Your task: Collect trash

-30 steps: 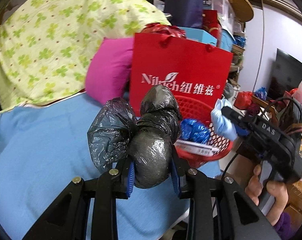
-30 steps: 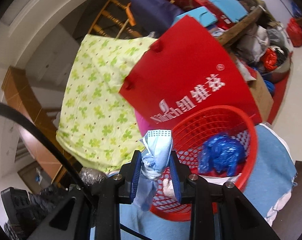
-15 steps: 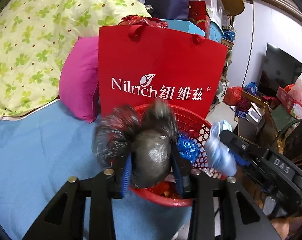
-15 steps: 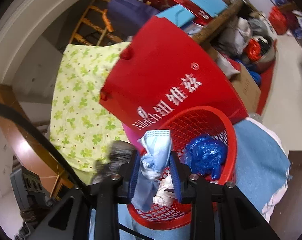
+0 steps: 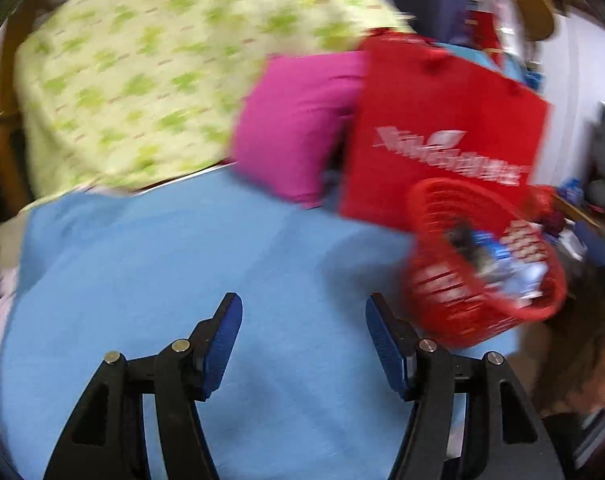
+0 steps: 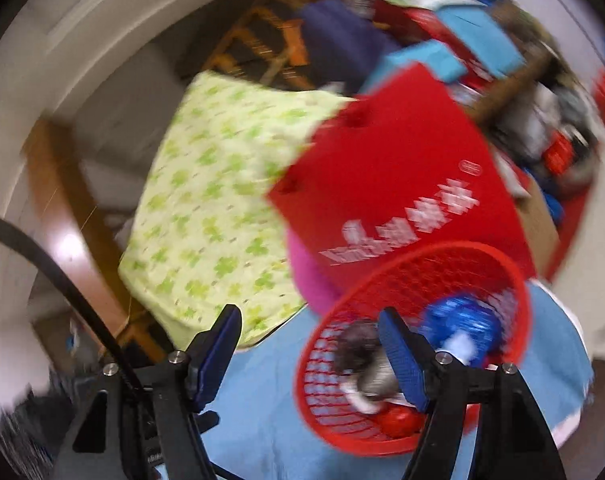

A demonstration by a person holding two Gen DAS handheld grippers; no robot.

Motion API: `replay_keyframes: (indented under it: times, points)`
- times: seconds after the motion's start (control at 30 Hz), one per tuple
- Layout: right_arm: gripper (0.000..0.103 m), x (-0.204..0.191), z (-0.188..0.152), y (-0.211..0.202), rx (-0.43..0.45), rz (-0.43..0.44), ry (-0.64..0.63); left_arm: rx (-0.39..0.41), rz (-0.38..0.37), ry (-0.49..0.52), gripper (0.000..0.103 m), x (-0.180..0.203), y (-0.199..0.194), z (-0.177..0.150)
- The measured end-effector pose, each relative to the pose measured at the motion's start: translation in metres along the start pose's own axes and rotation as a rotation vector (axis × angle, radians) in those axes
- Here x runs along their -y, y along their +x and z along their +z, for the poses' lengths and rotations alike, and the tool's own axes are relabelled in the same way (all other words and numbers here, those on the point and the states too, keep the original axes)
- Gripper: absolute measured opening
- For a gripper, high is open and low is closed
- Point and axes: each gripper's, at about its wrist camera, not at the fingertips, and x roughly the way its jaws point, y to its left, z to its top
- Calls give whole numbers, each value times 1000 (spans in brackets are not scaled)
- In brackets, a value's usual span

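A red mesh basket [image 5: 450,292] [image 6: 418,276] stands on the blue sheet [image 5: 162,272], with blurred trash inside. In the right wrist view a dark crumpled bag [image 6: 358,354] and a blue wad [image 6: 460,322] lie in it. My left gripper [image 5: 302,322] is over bare sheet, left of the basket; its jaws are opening and nothing is between them. My right gripper [image 6: 308,334] hangs at the basket's near rim, jaws opening, with nothing between the pads. Both views are motion-blurred.
A red paper bag [image 5: 442,128] [image 6: 394,184] stands behind the basket, beside a pink cushion [image 5: 294,124] and a green clover-print quilt [image 5: 150,72] [image 6: 214,216]. Cluttered boxes and bags [image 6: 482,56] pile up at the back right. A black cable [image 6: 62,280] crosses the right wrist view's left side.
Both grippers have let go: the black bag left my left jaws and the pale blue mask left my right jaws. Both jaws spread wide. My left gripper swung left, away from the basket.
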Motion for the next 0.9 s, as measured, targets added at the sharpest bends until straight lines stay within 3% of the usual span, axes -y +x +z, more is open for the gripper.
replay_keyframes:
  times: [0.13,0.33,0.4,0.5,0.57,0.73,0.9]
  points:
    - [74,-37,-17,13,-53,76,-128,-29,153,-66,67,-57,-7,-27]
    - [74,-88,-64,69,-288,109,-298,-87,305,-193,67,-120,10,-62]
    - [75,-101,-88,94,-399,105,-345,-110,325,-227,67,-132,21,-71]
    - [75,-111,-118,121,-497,59,-433,-161,363,-249,67,-145,39,-87]
    - [75,-114,-131,138,-533,39,-464,-200,384,-264,67,-150,50,-89]
    - [75,-114,-162,192,-583,-23,-531,-214,461,-255,67,-153,60,-86]
    - [75,-108,-185,239,-633,-98,-544,-250,458,-291,67,-164,65,-87]
